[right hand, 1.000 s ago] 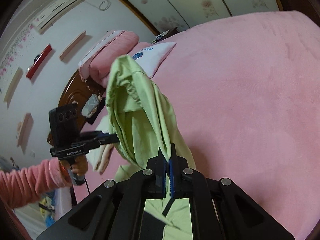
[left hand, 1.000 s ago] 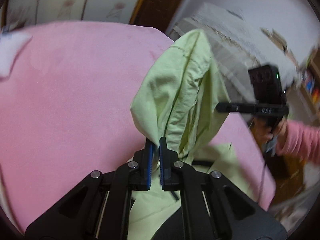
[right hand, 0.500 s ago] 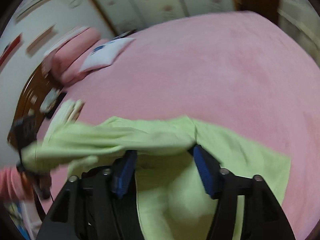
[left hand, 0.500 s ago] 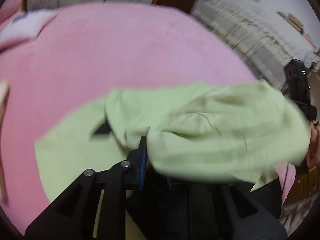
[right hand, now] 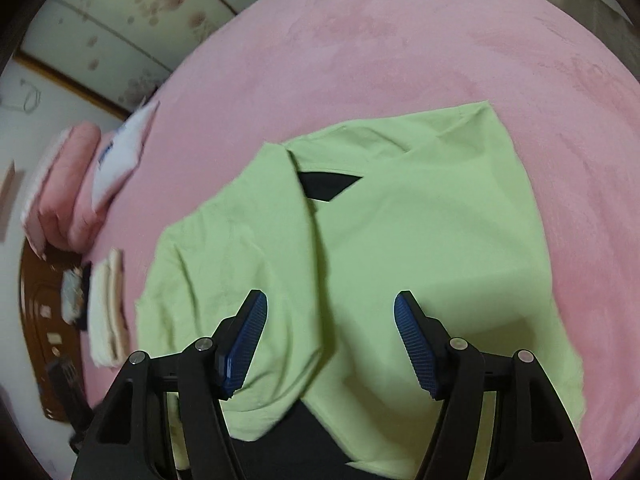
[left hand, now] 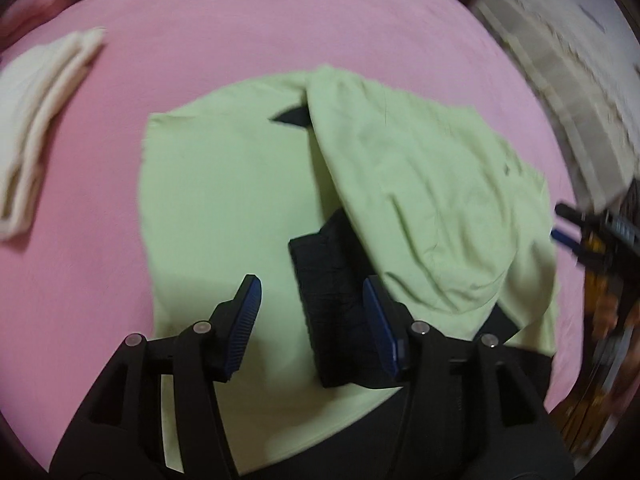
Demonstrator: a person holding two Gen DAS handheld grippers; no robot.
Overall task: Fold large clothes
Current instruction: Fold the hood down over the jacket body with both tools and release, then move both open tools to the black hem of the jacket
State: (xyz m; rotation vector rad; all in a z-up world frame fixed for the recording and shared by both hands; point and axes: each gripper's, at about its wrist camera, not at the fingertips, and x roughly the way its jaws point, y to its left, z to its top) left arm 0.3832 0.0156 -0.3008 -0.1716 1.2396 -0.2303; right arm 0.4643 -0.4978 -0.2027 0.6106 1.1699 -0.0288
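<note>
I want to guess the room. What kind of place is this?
Probably a bedroom: a big pink fuzzy bedspread, a white pillow by folded pink bedding, and a light green garment spread out on top.

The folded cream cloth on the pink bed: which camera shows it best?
The left wrist view: the folded cream cloth lies large at the left edge, its stacked layers plain on the pink bed. The right wrist view shows it only small and blurred near the bed's edge.
</note>
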